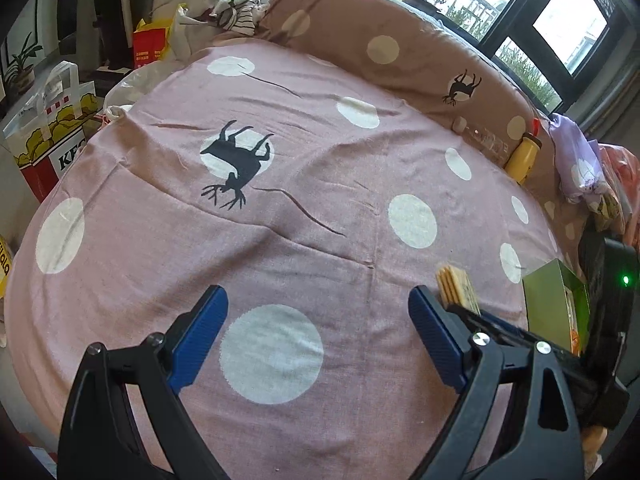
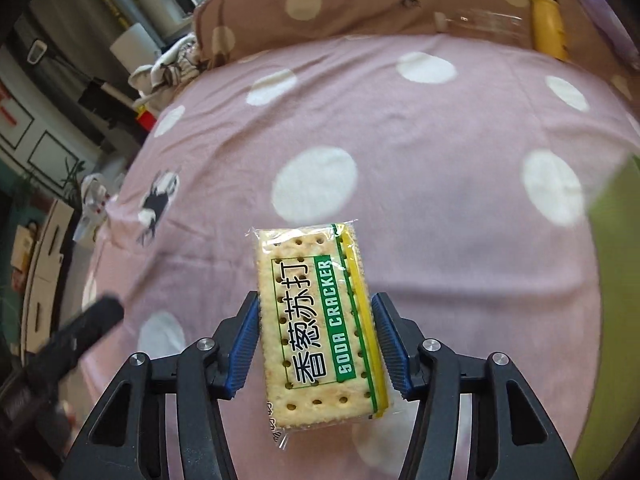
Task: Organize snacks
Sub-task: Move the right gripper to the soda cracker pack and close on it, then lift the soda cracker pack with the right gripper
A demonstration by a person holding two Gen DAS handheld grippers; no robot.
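Observation:
My right gripper (image 2: 316, 316) is shut on a clear-wrapped soda cracker pack (image 2: 320, 320) and holds it flat above the pink polka-dot cloth (image 2: 440, 220). The same pack shows edge-on in the left wrist view (image 1: 456, 286), just right of my left gripper (image 1: 318, 300), which is open and empty over the cloth (image 1: 280, 240). A green box (image 1: 556, 300) stands at the right edge, behind the right gripper's body; in the right wrist view it is a blurred green shape (image 2: 618, 216).
A brown polka-dot pillow (image 1: 380, 40) lies along the far side, with a yellow bottle (image 1: 524, 156) and a clear bottle (image 1: 484, 140) against it. A KFC bag (image 1: 52, 136) and a red-yellow bag (image 1: 150, 46) stand off the left edge. Clothes (image 1: 232, 8) pile at the back.

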